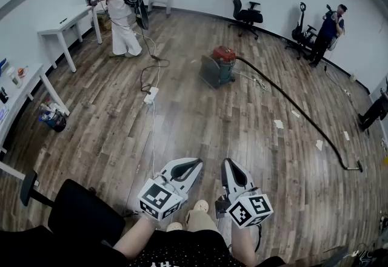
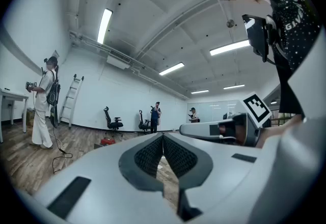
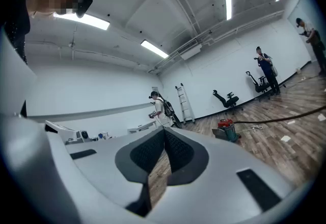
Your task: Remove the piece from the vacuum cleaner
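Head view: your left gripper (image 1: pixel 195 164) and right gripper (image 1: pixel 228 166) at lower centre, both jaws pressed together, empty. Vacuum cleaner (image 1: pixel 223 64) upper centre, well apart from you; hose (image 1: pixel 291 102) trails toward right edge. Risk: you trip on white cable (image 1: pixel 152 132) or power strip (image 1: pixel 150 95) lying between. Black chair (image 1: pixel 82 214) crowds lower left.
Left gripper view: pads meet, nothing held; vacuum small, centre left.
Right gripper view: jaws closed, empty; vacuum centre right. Risk: one-handed tug likely tips canister.

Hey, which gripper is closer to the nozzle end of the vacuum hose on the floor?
Right. The right gripper is left of the nozzle; the left gripper is even farther left. Both are well clear of it.
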`<state>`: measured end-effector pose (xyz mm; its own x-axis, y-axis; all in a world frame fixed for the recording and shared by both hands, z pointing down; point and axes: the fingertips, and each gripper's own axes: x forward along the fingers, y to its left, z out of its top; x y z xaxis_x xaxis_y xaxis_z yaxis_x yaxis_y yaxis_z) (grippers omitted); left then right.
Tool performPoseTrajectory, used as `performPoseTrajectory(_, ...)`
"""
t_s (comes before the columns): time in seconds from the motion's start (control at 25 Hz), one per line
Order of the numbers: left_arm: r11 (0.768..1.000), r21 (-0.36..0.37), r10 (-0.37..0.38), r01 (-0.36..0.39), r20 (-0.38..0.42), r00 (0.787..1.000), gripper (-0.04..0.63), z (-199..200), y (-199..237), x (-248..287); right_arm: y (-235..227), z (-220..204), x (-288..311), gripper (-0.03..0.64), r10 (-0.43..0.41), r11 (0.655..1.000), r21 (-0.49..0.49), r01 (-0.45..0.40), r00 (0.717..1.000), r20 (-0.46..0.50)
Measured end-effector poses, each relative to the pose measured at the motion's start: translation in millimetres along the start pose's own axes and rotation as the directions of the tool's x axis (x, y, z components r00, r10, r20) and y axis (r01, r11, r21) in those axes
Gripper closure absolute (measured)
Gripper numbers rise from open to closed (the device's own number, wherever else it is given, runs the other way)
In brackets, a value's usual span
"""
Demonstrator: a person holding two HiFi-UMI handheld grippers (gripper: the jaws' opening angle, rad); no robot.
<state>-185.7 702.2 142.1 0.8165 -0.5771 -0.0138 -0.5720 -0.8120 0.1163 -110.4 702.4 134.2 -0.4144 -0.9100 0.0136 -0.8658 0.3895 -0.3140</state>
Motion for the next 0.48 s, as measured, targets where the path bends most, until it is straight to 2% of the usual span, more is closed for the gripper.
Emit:
performPoseTrajectory(0.24, 1.0, -0.013, 0.019, -0.019, -0.013, 1.0, 0.586, -6, 34, 45, -44, 8, 37, 0.604, 0.001, 1.0, 0.023, -0.002, 1.0, 0.009)
performPoseTrajectory(0.48, 1.0, 0.001, 0.018, -0.018, -0.006, 1.0, 0.586, 3, 66, 120, -107, 35, 85, 0.604, 0.011, 1.0, 0.02, -0.011, 1.0, 0.008)
